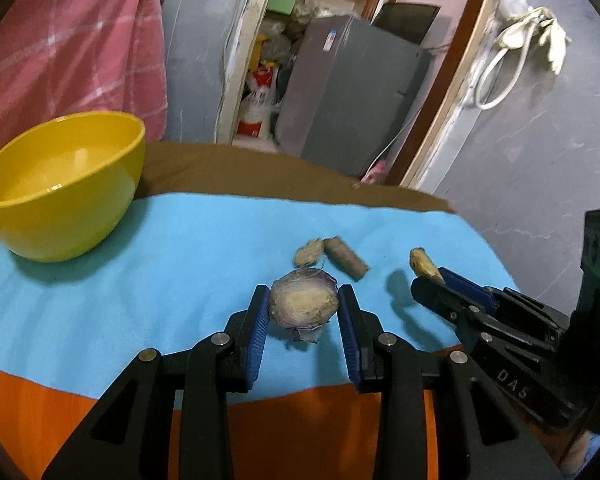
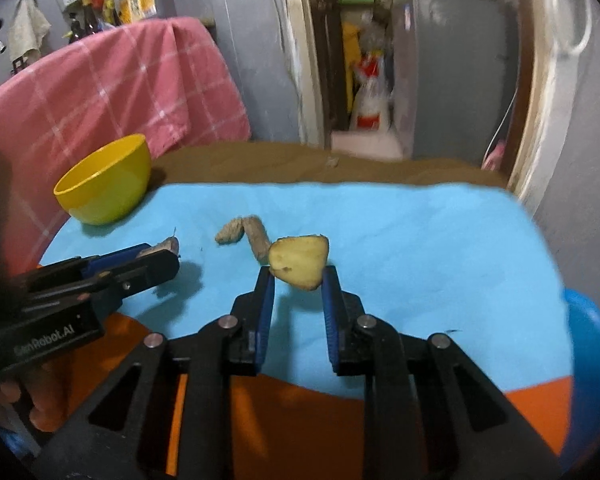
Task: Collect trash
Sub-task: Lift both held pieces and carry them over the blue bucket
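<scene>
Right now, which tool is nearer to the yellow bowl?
Left. The left tool, shut on the onion piece, is on the bowl's side of the cloth; the right tool, holding the potato piece, is farther away.

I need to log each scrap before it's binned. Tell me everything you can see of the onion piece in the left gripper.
The onion piece is a cut end slice: pale cream core, purple outer layers, papery skin hanging below. Its cut face looks toward the camera. The left gripper grips it on both sides between blue pads, apparently lifted above the blue cloth.
</scene>
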`<state>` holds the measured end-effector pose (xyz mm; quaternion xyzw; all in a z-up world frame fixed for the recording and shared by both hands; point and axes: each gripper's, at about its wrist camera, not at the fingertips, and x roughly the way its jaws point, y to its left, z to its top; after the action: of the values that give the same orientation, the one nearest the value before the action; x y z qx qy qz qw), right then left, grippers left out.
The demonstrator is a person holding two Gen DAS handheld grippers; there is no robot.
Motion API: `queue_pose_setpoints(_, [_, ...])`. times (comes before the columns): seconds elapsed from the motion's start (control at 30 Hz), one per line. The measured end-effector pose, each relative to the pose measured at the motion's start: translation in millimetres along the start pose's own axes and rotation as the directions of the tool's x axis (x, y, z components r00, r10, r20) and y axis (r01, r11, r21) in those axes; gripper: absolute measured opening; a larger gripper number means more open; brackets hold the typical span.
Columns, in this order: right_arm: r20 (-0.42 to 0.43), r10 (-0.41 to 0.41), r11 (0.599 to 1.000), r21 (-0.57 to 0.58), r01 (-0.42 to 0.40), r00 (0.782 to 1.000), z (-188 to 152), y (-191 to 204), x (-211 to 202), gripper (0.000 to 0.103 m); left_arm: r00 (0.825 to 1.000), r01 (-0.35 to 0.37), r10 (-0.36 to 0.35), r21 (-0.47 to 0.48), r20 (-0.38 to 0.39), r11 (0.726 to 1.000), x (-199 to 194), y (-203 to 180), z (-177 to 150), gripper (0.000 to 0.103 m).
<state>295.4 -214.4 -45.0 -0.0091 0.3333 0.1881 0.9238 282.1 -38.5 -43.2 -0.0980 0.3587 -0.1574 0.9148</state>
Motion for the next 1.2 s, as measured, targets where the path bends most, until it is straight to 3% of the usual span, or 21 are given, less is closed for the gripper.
queue_pose_setpoints(0.17, [0.174, -0.054, 0.998, -0.027, 0.06, 0.983, -10.0, 7.8, -34.6, 0.032, 0.993, 0.02, -0.024, 0.041, 0.114, 0.999, -23.6, -17.5, -3.0, 0.029])
queue_pose_setpoints(0.33, [0.329, -0.137, 0.989, -0.007, 0.148, 0.934, -23.9, 1.7, -75.1, 0.032, 0.973, 0.039, -0.056, 0.083, 0.222, 0.996, -46.9, -39.8, -4.7, 0.029])
queue_pose_setpoints(0.5, [0.45, -0.236, 0.969, 0.041, 0.244, 0.862, -34.6, -9.3, -120.6, 0.032, 0.942, 0.077, -0.115, 0.132, 0.314, 0.988, -64.5, -74.1, -4.6, 0.029])
queue_pose_setpoints(0.67, [0.532, -0.351, 0.933, 0.132, 0.334, 0.771, -45.0, -25.4, -163.6, 0.032, 0.9, 0.132, -0.207, 0.212, 0.384, 0.968, -74.1, -112.3, -0.9, 0.029])
queue_pose_setpoints(0.8, [0.539, -0.44, 0.896, 0.202, 0.396, 0.718, -50.4, -43.5, -186.7, 0.032, 0.879, 0.17, -0.275, 0.282, 0.39, 0.944, -72.3, -148.4, -0.6, 0.029])
queue_pose_setpoints(0.93, [0.501, -0.518, 0.855, 0.268, 0.444, 0.694, -58.1, -66.6, -200.4, 0.032, 0.875, 0.204, -0.329, 0.344, 0.355, 0.916, -61.7, -187.0, -2.3, 0.029])
queue_pose_setpoints(1.2, [0.387, -0.606, 0.792, 0.372, 0.483, 0.695, -73.1, -113.3, -208.3, 0.032, 0.899, 0.271, -0.379, 0.401, 0.219, 0.875, -25.3, -245.2, -9.2, 0.03])
